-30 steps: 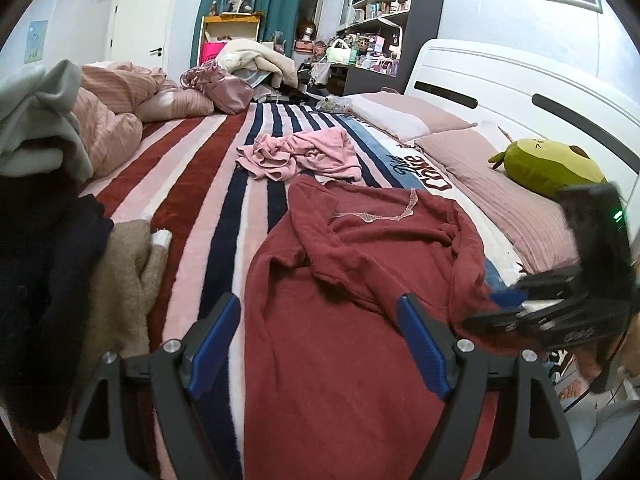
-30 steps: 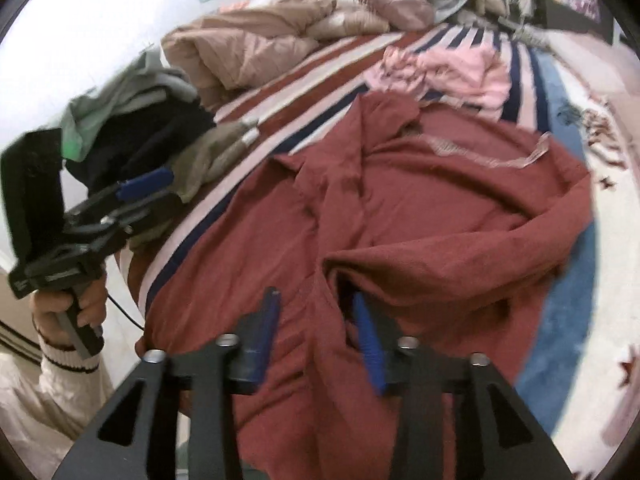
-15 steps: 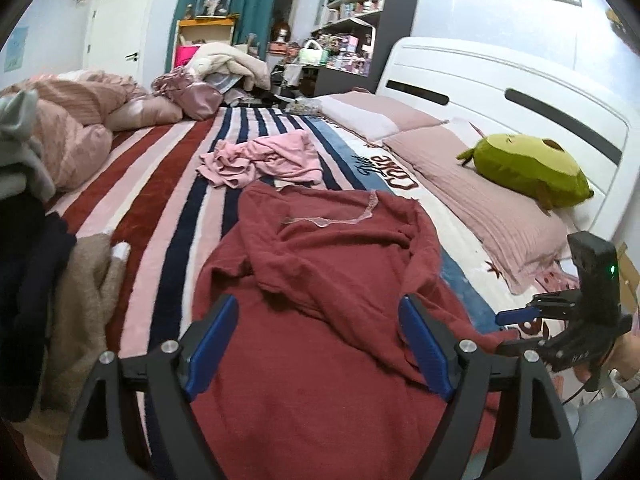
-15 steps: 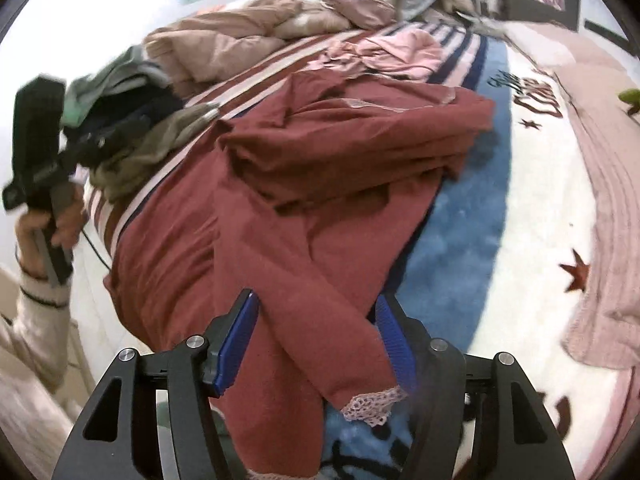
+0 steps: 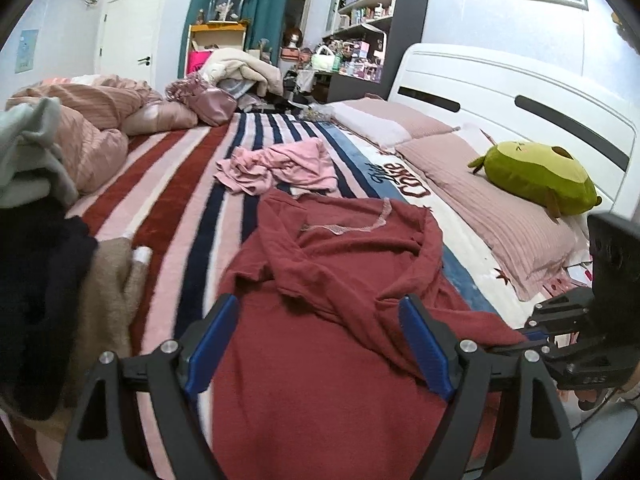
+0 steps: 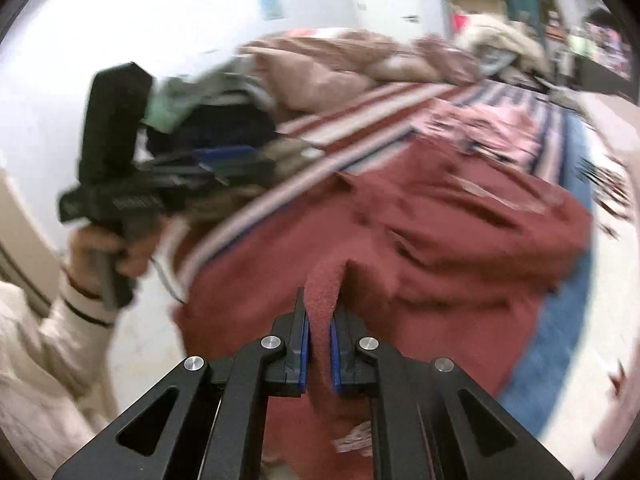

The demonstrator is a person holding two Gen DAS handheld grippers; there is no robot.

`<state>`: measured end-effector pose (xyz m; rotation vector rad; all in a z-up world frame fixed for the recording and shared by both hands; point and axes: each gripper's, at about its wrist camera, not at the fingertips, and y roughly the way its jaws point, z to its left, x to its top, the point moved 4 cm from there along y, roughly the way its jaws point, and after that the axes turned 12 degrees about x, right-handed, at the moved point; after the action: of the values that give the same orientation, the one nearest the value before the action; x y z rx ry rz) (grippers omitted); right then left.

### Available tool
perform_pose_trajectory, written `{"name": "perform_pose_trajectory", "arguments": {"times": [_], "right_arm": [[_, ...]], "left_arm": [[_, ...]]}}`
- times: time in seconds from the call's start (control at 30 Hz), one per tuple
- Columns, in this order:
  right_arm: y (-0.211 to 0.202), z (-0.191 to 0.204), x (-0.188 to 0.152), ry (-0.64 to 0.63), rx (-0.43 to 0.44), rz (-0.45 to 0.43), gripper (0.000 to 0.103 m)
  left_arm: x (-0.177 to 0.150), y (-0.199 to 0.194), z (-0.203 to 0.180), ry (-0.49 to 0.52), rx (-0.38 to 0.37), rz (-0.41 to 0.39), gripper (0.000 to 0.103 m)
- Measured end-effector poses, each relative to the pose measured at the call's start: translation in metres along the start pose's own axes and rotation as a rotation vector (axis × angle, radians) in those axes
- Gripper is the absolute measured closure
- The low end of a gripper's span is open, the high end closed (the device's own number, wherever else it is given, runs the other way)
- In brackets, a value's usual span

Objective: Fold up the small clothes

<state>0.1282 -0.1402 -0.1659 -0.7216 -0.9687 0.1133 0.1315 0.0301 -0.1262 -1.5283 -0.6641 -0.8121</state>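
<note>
A dark red knit top [image 5: 340, 300] lies rumpled on the striped bed, neckline toward the far side, hem hanging over the near edge. My left gripper [image 5: 320, 344] is open and empty, hovering over the top's lower part. My right gripper [image 6: 319, 320] is shut on a raised fold of the red top [image 6: 440, 248] near its right edge; it shows at the right of the left wrist view [image 5: 576, 336]. The left gripper also shows in the blurred right wrist view [image 6: 224, 160].
A crumpled pink garment [image 5: 276, 168] lies beyond the red top. A pile of dark, tan and grey clothes [image 5: 44, 264] sits at the left. Pink pillows [image 5: 500, 208] and a green plush toy [image 5: 536, 176] lie at the right by the white headboard. A pink duvet [image 5: 80, 120] is bunched far left.
My right gripper closed from open onto a fold of the red top and lifted it a little. The left gripper stayed open and shifted slightly over the top.
</note>
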Motion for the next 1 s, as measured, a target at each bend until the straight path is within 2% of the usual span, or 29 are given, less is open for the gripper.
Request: {"name": "perform_pose_trajectory", "arguments": {"times": [0.07,0.17,0.33,0.37,0.43,0.6,0.77,0.87,0.9,0.93,1.0], "right_arm": [[0.022,0.013,0.012,-0.017,0.056,0.028,0.1],[0.061,0.025,0.021,-0.034,0.097,0.089,0.1],[0.121,0.025,0.019,0.043,0.174,0.204,0.095],[0.126,0.023,0.019,0.058,0.18,0.218,0.083],[0.129,0.021,0.024,0.056,0.177,0.218,0.069],[0.088,0.004,0.04,0.029,0.103,0.162,0.068],[0.022,-0.044,0.036,0.111,-0.061,0.055,0.066],[-0.005,-0.059,0.024,0.158,-0.112,0.012,0.066],[-0.015,-0.064,0.017,0.179,-0.122,-0.001,0.066],[-0.021,-0.068,0.012,0.193,-0.126,-0.008,0.066],[-0.031,-0.074,0.004,0.221,-0.132,-0.023,0.066]], "left_arm": [[-0.001,-0.01,0.015,-0.002,0.033,-0.014,0.023],[-0.006,-0.022,0.036,-0.02,0.064,-0.015,0.023],[-0.021,-0.037,0.067,-0.029,0.123,-0.002,0.023],[-0.025,-0.04,0.072,-0.032,0.133,0.0,0.023],[-0.029,-0.044,0.079,-0.041,0.138,0.003,0.023],[-0.045,-0.043,0.074,-0.041,0.114,0.038,0.023],[-0.073,-0.018,0.03,0.015,-0.067,0.152,0.023],[-0.088,-0.001,0.003,0.052,-0.105,0.209,0.025],[-0.094,0.006,-0.004,0.05,-0.107,0.234,0.034],[-0.097,0.011,-0.008,0.051,-0.106,0.25,0.048],[-0.106,0.02,-0.016,0.073,-0.078,0.299,0.064]]}}
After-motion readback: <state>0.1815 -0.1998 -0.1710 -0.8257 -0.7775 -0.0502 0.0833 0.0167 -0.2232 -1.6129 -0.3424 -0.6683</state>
